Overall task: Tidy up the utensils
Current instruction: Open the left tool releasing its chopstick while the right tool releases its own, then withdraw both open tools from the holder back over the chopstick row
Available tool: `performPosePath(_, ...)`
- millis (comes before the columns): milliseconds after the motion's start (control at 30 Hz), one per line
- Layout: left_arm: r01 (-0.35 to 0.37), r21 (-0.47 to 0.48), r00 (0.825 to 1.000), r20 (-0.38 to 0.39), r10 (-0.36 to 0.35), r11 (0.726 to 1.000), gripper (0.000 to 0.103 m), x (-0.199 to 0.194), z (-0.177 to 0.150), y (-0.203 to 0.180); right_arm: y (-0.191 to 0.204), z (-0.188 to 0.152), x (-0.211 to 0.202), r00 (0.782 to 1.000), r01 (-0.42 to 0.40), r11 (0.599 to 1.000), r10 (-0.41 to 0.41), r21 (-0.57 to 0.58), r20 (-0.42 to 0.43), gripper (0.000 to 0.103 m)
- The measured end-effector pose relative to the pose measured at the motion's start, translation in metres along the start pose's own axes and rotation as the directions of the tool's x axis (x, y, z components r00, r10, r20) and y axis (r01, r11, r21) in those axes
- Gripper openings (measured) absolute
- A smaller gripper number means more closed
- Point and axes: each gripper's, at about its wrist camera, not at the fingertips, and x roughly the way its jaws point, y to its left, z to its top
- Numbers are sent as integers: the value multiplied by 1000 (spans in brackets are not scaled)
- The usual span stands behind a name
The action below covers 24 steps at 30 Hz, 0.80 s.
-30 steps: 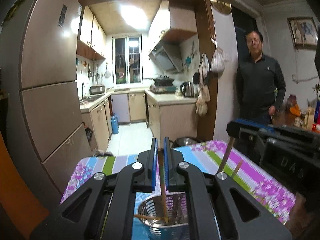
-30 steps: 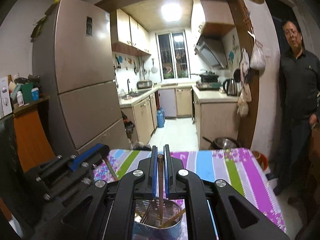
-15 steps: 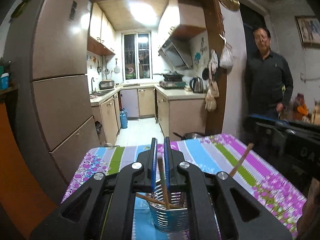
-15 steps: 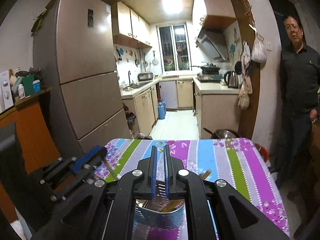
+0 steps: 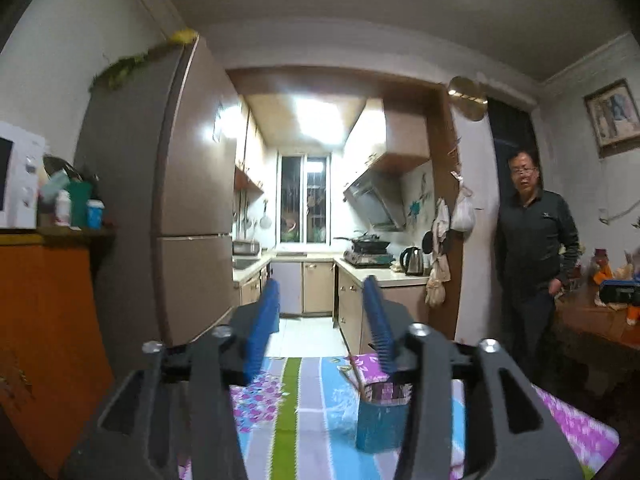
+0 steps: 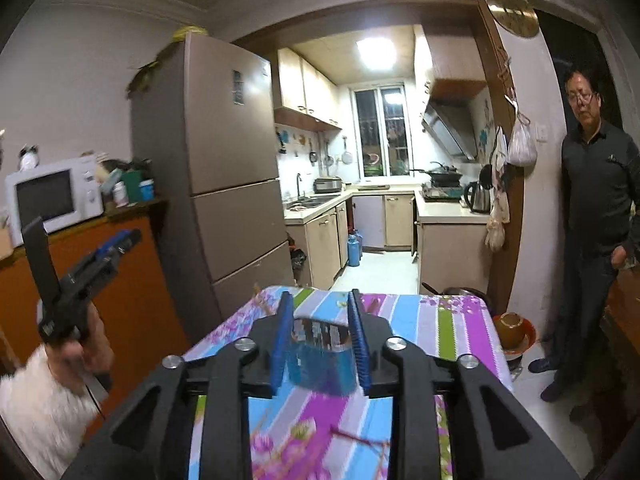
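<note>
Striped floral cloth covers the tabletop [image 6: 460, 320], where the metal utensil holder [image 5: 380, 416] is stood upright with a chopstick [image 5: 354, 368] leaning out. Both tools, left tool [image 5: 320, 324] and right tool [image 6: 320, 340], have just been opening; their blue pads are parted and nothing is gripped

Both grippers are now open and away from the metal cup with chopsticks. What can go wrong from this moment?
1. The utensil holder stands free on the striped tablecloth with a chopstick leaning out; a bump from the open left gripper or right gripper could tip it.
2. The pictures are blurred, so fast swings may hit the fridge.
3. A bystander stands close to the table.
</note>
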Motion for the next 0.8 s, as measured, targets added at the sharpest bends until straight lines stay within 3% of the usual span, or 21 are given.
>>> performPosePath(133,3,79,999,-32,-1,997,53,-61,-29,-5,-6,-47,-44,1000,-14,1000,14,13,-27,37)
performPosePath(300,13,143,992,-123,5,990,58,-98,-77,-17,-27,-119,-63,993,19,996,-8,90,-115,37)
performPosePath(367,0,157,985,-169,27,988,58,-106,-99,-15,-36,-148,-68,989,69,989,-51,132,-140,37)
performPosePath(467,-1,104,965,-262,28,995,58,-114,-135,-11,-40,-189,-74,973,172,977,-148,127,-180,37)
performPosePath(533,-3,73,945,-326,27,997,58,-115,-157,-13,-41,-213,-73,957,223,967,-192,125,-219,37)
performPosePath(667,-47,75,889,-452,76,996,58,-121,-204,-20,-34,-263,-68,922,278,952,-229,124,-311,37)
performPosePath(733,-74,27,833,-548,76,997,58,-120,-231,-19,-30,-284,-63,914,276,950,-212,146,-347,37)
performPosePath(800,-89,11,798,-598,78,996,57,-125,-251,-19,-25,-305,-56,899,265,950,-182,164,-399,37)
